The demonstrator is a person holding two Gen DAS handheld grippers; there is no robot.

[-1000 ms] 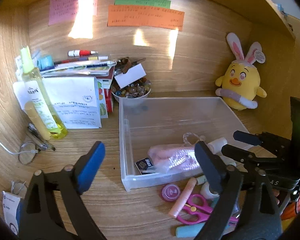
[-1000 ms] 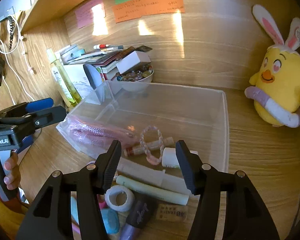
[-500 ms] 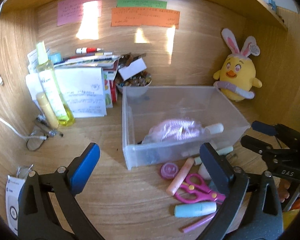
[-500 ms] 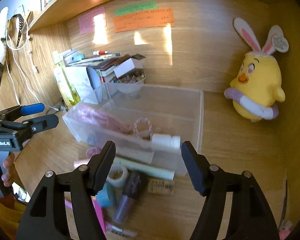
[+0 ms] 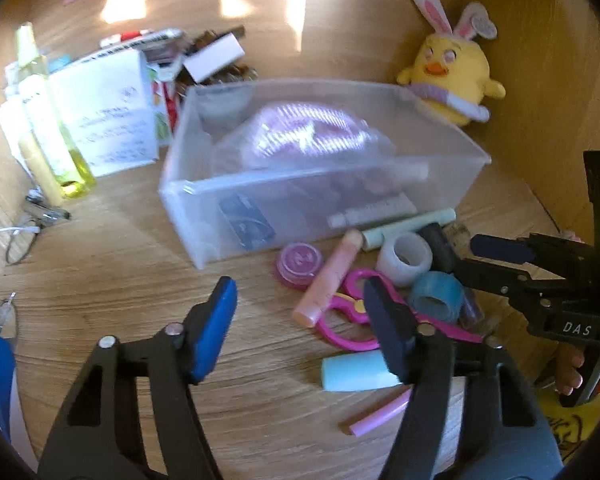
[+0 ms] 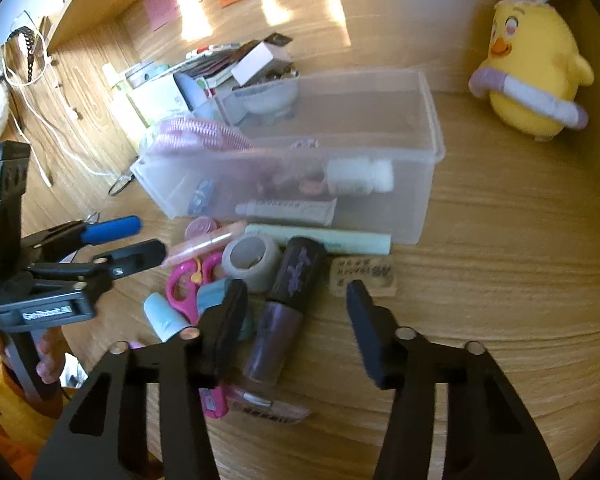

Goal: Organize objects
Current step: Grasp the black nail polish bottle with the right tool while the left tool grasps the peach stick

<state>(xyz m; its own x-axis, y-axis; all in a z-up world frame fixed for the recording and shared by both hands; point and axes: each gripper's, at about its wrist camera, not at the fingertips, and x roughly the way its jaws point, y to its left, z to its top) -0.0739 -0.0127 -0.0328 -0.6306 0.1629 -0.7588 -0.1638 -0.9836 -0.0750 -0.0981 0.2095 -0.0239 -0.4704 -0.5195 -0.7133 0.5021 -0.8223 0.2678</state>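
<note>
Both hand-held grippers have come down toward the loose items in front of the clear bin (image 5: pixel 204 204): the left hand-held gripper (image 5: pixel 300 312) and the right hand-held gripper (image 6: pixel 296 300) are closing, jaws apart and empty; picking seems next.

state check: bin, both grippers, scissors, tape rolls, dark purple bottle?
clear bin: lidless, partly filled
left gripper: closing, nothing between its jaws
right gripper: closing, nothing gripped
pink scissors: flat on desk, outside the bin; blades hidden
white tape roll: lying flat, hole up
blue tape roll: on desk, tilted
dark purple bottle: lying down, capped
</note>
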